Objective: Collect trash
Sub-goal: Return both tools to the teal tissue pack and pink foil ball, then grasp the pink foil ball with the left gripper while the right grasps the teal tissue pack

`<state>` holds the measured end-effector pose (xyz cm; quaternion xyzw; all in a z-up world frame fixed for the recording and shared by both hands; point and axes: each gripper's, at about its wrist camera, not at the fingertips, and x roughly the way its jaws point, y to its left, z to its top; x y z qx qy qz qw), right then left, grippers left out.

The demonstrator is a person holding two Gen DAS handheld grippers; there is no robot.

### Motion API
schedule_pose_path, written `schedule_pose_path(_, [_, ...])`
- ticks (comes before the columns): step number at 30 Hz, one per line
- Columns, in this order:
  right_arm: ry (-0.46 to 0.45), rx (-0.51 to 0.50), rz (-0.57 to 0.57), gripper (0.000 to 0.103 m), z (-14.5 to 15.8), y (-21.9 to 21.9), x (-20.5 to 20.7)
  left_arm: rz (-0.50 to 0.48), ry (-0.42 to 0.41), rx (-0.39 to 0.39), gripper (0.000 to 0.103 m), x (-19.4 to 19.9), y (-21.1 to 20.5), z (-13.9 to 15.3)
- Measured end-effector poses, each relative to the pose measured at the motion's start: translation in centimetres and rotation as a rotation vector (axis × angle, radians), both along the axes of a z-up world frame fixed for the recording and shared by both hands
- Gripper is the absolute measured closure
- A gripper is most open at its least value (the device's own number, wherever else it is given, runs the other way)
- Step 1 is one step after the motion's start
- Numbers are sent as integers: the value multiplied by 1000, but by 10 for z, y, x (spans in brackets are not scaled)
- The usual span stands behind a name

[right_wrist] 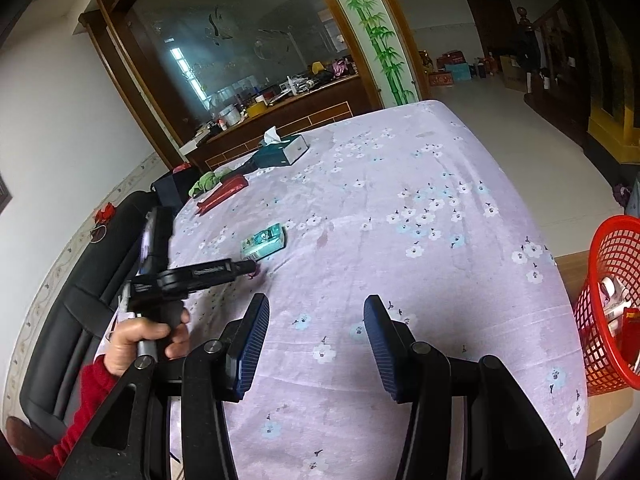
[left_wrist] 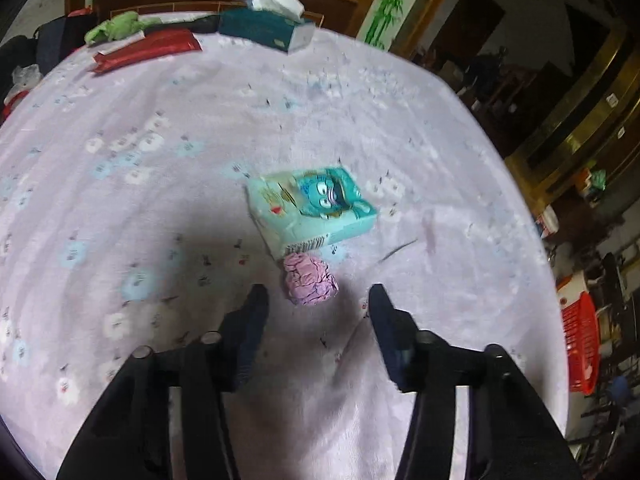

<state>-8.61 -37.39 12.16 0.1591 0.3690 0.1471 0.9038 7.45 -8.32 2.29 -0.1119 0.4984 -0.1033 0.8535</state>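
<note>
A crumpled pink paper ball [left_wrist: 310,284] lies on the lilac flowered tablecloth [left_wrist: 160,200], touching the near end of a teal tissue packet [left_wrist: 312,206]. My left gripper [left_wrist: 318,296] is open just above the cloth, with the ball a little ahead of its fingertips and nearer the left finger. In the right wrist view that left gripper [right_wrist: 254,268] reaches in from the left, held by a hand [right_wrist: 140,336], and mostly covers the ball [right_wrist: 256,274] beside the packet [right_wrist: 264,242]. My right gripper [right_wrist: 316,308] hangs open over bare cloth, holding nothing.
A red mesh basket [right_wrist: 612,304] with some trash inside stands off the table's right edge. At the far end lie a dark teal tissue box [right_wrist: 282,150], a red pouch [right_wrist: 222,194] and a green cloth [right_wrist: 206,182]. A black sofa [right_wrist: 80,300] runs along the left.
</note>
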Motion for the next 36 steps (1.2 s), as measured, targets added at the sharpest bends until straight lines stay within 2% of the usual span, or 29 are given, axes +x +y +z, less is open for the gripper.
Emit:
schedule_pose_path(3, [4,-7,1,50,0,1,3,2,-32,30,68,3,-4,-6])
schedule_pose_path(4, [6,-10,1,50,0,3,4,3,-39,37,78,3,-4,-8])
schedule_pose_path(5, [10,-12,2,50,0,4,6,4,-43,32,79,2,-3,-8])
schedule_pose_path(12, [42,-40,60,48,4,36,39,2,-111,-1,80,-23,18,7])
schedule_pose_path(20, [177,-91,246,48,-23,124,145,41,-240,51,80,-76,55,33])
schedule_pose_path(23, [186,-128,277,48,-33,155,187,44,-255,57,80,-87,63,34])
schedule_pose_path(29, [236,-135,329,48,-57,199,257,45,-266,59,79,-96,73,31])
schedule_pose_path(36, [320,-125,371,48,-87,204,292,36,-253,45,79,-98,77,25])
